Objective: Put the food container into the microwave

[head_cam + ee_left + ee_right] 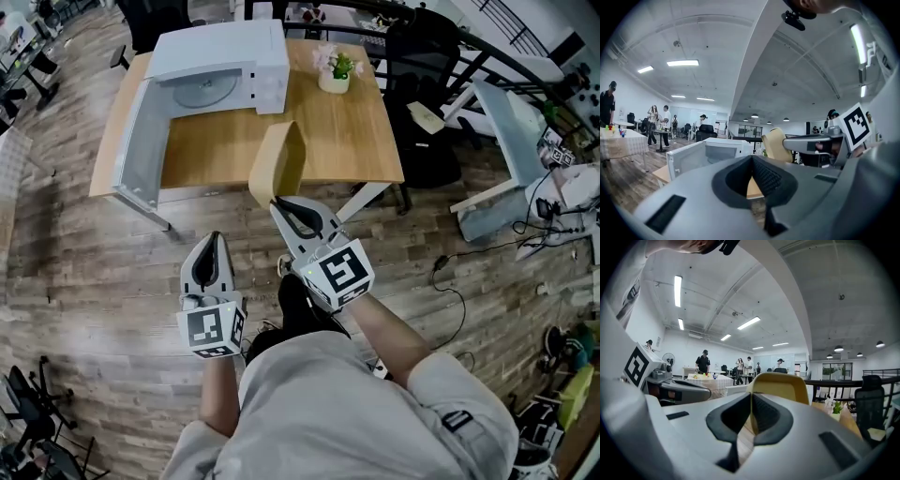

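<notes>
The food container [277,164] is a tan, shallow tub held on edge above the table's front edge. My right gripper [277,202] is shut on its rim, and in the right gripper view the container [780,383] rises just past the closed jaws of the gripper [751,401]. The white microwave [225,66] stands at the back left of the wooden table [319,131], its door [141,141] swung wide open toward me and the turntable showing. My left gripper [214,237] hangs over the floor, short of the table, shut and empty; the left gripper view shows the microwave [719,152] ahead.
A small potted plant [335,70] stands right of the microwave. A black chair [422,94] and a white desk [511,150] lie to the right, with cables on the wood floor [450,281]. Several people stand far off in the room.
</notes>
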Demonstrator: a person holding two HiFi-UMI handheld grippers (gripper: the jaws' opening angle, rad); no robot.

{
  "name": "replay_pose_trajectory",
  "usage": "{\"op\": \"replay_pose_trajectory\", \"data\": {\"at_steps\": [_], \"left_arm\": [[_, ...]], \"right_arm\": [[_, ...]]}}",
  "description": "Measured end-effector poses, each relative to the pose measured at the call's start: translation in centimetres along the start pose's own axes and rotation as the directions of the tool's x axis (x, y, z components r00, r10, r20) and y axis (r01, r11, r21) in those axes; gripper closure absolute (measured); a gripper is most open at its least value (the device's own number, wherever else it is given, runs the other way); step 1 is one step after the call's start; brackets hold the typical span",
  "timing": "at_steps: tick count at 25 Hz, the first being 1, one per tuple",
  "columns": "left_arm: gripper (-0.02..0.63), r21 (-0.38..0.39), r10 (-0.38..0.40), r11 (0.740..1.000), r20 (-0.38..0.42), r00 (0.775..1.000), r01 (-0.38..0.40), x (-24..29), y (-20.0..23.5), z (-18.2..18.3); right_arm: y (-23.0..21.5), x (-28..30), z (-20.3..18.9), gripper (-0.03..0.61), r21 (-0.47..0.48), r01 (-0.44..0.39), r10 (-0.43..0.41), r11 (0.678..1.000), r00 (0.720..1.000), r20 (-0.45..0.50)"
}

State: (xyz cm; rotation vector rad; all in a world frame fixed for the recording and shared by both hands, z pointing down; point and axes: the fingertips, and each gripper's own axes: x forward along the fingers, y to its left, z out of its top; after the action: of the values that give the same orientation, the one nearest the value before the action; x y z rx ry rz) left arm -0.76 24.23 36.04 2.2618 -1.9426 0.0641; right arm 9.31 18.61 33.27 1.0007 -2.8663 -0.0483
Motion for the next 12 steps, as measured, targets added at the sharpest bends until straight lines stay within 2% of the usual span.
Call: {"op": "replay_pose_trajectory", "data": {"at_steps": [6,12], "left_arm": [[0.601,0.015,0.026,1.0,-0.015,1.0,-0.026,6.1,1.6,0.6],[0.601,0.011,0.067,0.998,-0.03,0.997,-0.067,12.4,3.5,1.5]], "right_arm": [[-4.1,5.0,-0.4,0.561,0.042,-0.06,0.059,0.997,0.998,0.013],[-7.8,9.6,0.0,0.561,0.063,-0.191,0.19,0.979,0.981,0.035]]}}
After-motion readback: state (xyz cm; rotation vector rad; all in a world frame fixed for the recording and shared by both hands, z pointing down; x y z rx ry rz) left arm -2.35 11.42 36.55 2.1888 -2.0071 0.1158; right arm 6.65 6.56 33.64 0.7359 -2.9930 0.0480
